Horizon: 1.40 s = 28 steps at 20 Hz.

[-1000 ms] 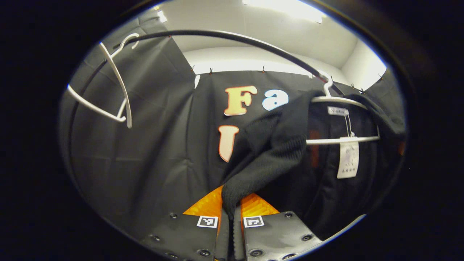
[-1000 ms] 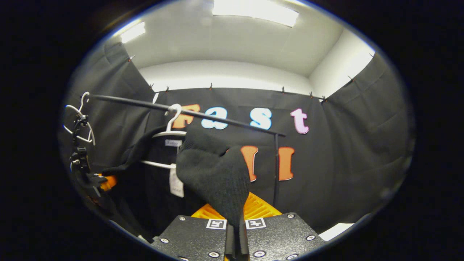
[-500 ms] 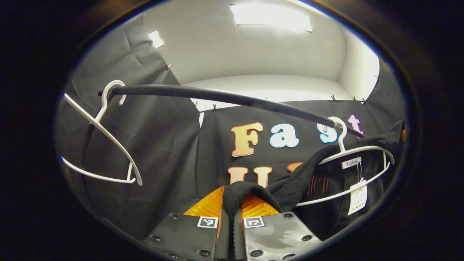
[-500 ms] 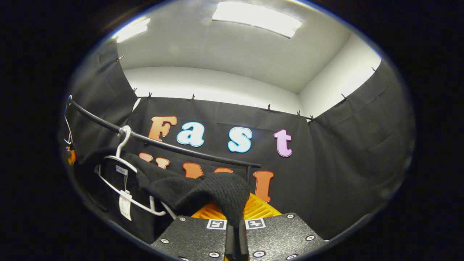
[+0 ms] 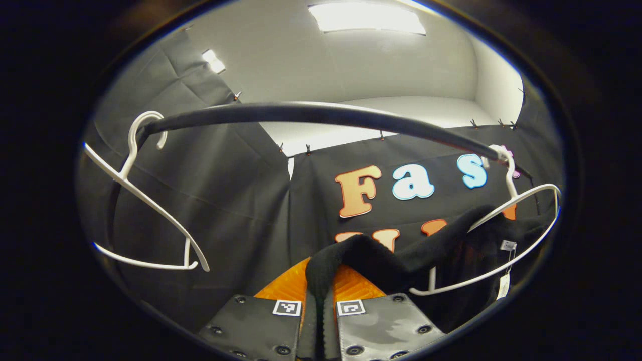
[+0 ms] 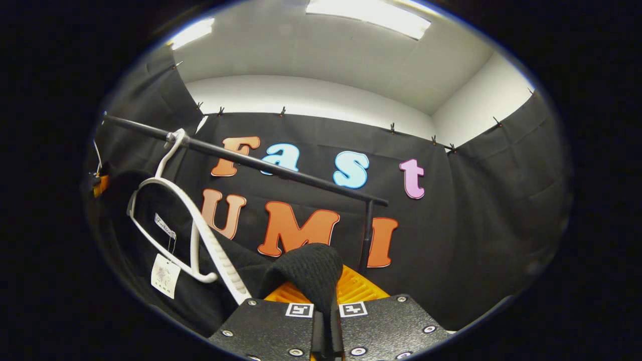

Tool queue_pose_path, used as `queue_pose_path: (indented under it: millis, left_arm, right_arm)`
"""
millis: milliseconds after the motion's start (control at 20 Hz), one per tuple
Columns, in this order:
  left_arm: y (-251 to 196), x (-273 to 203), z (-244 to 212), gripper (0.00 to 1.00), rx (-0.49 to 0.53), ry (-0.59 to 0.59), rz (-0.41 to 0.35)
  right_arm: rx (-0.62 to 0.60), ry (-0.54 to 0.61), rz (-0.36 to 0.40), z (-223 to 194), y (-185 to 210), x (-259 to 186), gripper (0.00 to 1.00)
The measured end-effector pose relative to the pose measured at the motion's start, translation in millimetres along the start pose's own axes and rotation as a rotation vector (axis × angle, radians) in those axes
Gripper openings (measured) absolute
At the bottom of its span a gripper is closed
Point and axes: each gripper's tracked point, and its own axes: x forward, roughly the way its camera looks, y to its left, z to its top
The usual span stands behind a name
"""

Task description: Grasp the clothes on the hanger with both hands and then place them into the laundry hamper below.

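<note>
Currently, in the left gripper view, an empty white hanger (image 5: 150, 200) hangs at the left end of the black rail (image 5: 321, 113). The left tongs (image 5: 321, 291) are closed on a fold of the black knit garment (image 5: 401, 255), both fingers pressing it. To the right, the garment trails over the second white hanger (image 5: 506, 235), partly slipped off its arm, with a paper tag (image 5: 503, 286) dangling.

In the right gripper view, that hanger (image 6: 185, 220) sits tilted on the rail (image 6: 251, 163) at left; the right tongs (image 6: 326, 311) are clamped on another bunch of the knit (image 6: 306, 268).

Assessment: the fabric is soft, light and stretchy, liable to snag on the hanger's ribbed arm. Holds at the two shoulder folds appear sound. The hamper's position cannot be confirmed.
</note>
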Motion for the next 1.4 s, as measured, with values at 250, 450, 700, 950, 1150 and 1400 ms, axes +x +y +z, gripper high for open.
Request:
queue_pose_path:
  millis: [250,450,700,950,1150,1400]
  left_arm:
    - [13.1,26.8,-29.1,0.12,0.031,0.077,0.016]
    - [23.3,34.3,-58.1,0.12,0.065,0.162,0.027]
    - [25.8,1.1,-78.4,0.12,0.089,0.219,-0.008]
    - [1.4,-55.1,-122.6,0.12,0.117,0.314,-0.091]
    - [-19.7,-108.6,-178.4,0.12,0.082,0.462,-0.160]
    - [-55.0,-195.1,-274.0,0.12,0.053,0.693,-0.281]
  right_arm:
    - [0.055,0.028,0.037,-24.8,20.2,-14.3,0.04]
    - [0.084,0.047,0.085,-37.3,47.2,-35.2,0.05]
    - [0.115,0.086,0.182,-55.0,97.0,-68.4,0.05]
    - [0.131,0.184,0.268,-102.8,152.0,-98.0,0.05]
    - [0.140,0.307,0.323,-157.8,188.2,-122.6,0.05]
    - [0.152,0.550,0.353,-268.0,223.7,-166.7,0.09]
